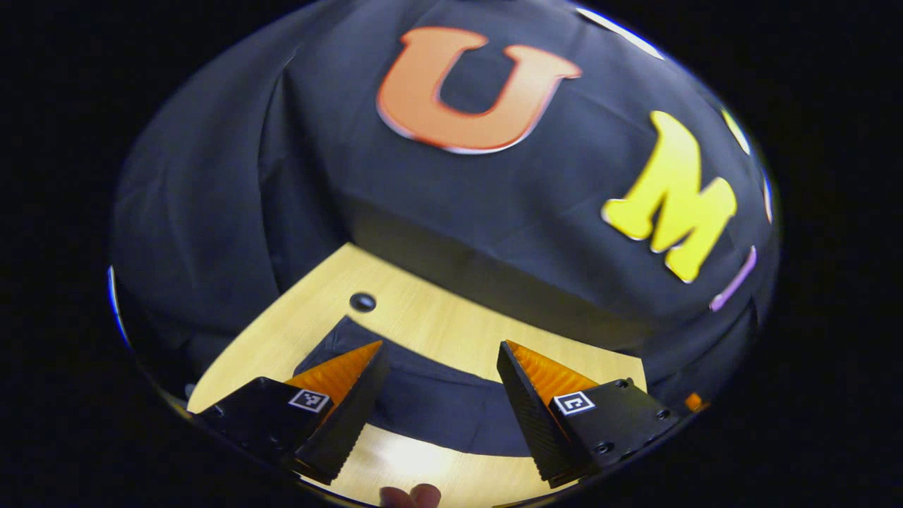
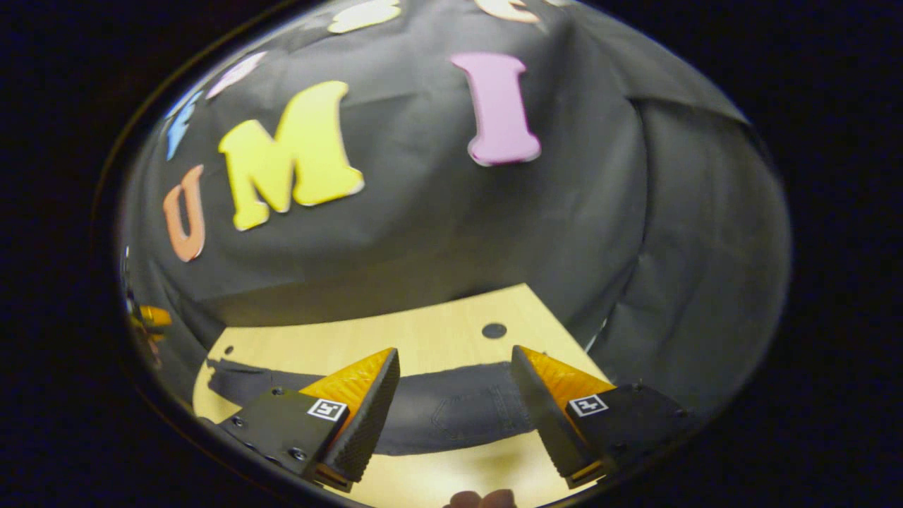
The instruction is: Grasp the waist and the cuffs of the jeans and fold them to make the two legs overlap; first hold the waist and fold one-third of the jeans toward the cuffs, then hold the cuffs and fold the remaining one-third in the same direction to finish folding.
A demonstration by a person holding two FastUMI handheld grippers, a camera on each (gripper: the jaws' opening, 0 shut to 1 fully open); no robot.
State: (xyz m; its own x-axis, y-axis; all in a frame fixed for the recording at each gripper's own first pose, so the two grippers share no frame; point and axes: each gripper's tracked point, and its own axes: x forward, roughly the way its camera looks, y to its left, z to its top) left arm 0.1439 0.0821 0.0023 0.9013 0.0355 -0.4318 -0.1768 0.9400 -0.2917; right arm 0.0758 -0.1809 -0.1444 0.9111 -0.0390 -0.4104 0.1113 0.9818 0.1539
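Jeans (image 1: 437, 409) lie flat on the wooden desk (image 1: 437, 317), a dark band across the lower middle of the left gripper view, between that view's two fingers. In the right gripper view the same jeans (image 2: 458, 409) stretch from the lower left to the lower centre, with a stitched back pocket showing between the fingers, so the waist end seems to be nearest that gripper.

The left gripper (image 1: 441, 370) hovers above the cloth with its jaws wide apart and nothing between them. The right gripper (image 2: 455, 374) is likewise spread wide and empty, poised over the pocket area.

The denim will likely behave as a soft but fairly heavy cloth: it should drape and sag when lifted, yet hold a crease better than thin fabric. The doubled seams at waistband and cuffs are probably the firmest places to pinch. A grip on a single layer in mid-leg could let the rest slip or bunch.

No brand or label can be read on the jeans. Each finger carries a small square coded marker. A round dark hole (image 1: 362, 302) sits in the desk beyond the jeans.
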